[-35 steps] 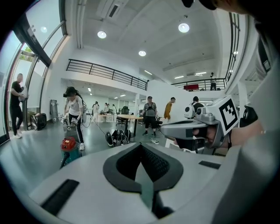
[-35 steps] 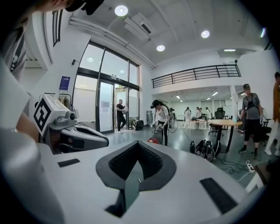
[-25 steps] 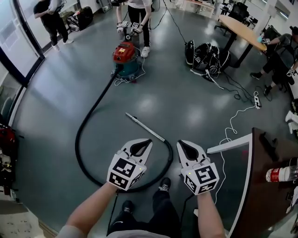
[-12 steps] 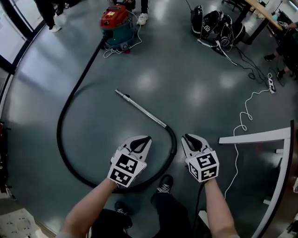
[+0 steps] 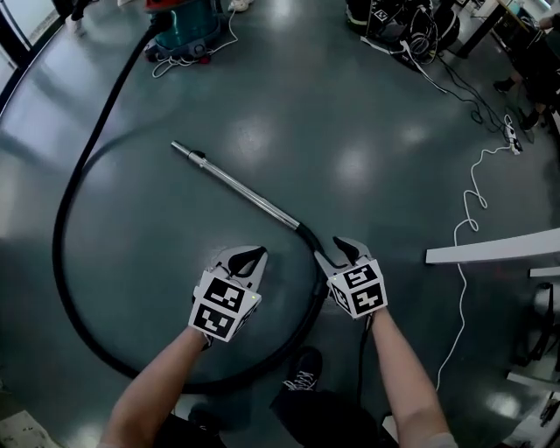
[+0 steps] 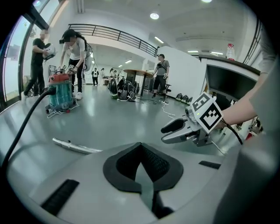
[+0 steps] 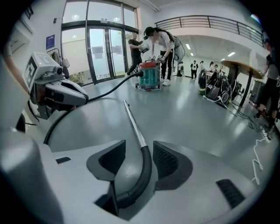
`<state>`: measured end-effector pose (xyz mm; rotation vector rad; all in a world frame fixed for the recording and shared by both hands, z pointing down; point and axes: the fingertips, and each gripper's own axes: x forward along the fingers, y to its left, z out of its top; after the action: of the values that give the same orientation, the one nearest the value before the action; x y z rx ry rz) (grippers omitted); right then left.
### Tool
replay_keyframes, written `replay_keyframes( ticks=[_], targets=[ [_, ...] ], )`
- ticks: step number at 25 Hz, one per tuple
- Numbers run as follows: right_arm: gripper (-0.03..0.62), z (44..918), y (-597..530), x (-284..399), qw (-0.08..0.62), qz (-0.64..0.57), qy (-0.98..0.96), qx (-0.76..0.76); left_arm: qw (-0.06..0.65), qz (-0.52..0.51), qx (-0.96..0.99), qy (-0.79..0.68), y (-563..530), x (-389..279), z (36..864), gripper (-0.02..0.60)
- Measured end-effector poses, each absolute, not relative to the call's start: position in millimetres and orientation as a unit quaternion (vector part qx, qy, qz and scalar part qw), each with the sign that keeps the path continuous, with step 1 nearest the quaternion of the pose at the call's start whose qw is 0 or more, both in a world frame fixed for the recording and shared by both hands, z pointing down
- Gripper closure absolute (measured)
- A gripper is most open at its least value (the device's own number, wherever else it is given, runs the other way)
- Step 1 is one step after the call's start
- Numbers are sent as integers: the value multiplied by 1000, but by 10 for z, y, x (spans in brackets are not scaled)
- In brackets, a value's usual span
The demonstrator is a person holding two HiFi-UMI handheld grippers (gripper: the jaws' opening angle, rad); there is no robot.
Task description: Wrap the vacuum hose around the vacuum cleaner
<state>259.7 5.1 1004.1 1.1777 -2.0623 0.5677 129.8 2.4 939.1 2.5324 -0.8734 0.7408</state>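
Once open, right tool (image 5: 336,254) astride hose (image 7: 146,166)

Glossy grey floor (image 5: 367,105), looped black hose (image 5: 58,236), metal wand (image 5: 234,185), vacuum cleaner (image 5: 185,16) far off

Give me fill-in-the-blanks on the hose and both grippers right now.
The left gripper is ____, nothing in it. The curved end of the black hose sits ____ the jaws of the right gripper, which have just been opening. The metal wand lies on the ____. The hose's far end joins the ____.
Missing: shut; between; floor; vacuum cleaner.
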Motion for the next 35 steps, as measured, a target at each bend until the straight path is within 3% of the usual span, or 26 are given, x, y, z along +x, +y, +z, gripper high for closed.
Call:
replay_keyframes(
  ticks=[6, 14, 25, 35],
  targets=[
    [413, 11165, -27, 2701, 376, 250, -775, 441, 202, 273, 889, -307, 78, 1357, 10215, 577],
    [413, 11942, -111, 2752, 395, 261, -757, 450, 217, 276, 886, -303, 179, 1333, 10769, 577],
    [414, 12178, -121, 2777, 415, 280, -747, 438, 214, 284, 882, -310, 143, 1141, 10941, 577],
    [427, 11858, -112, 2670, 392, 261, -762, 444, 179, 294, 888, -305, 122, 1077, 10806, 577]
  ],
)
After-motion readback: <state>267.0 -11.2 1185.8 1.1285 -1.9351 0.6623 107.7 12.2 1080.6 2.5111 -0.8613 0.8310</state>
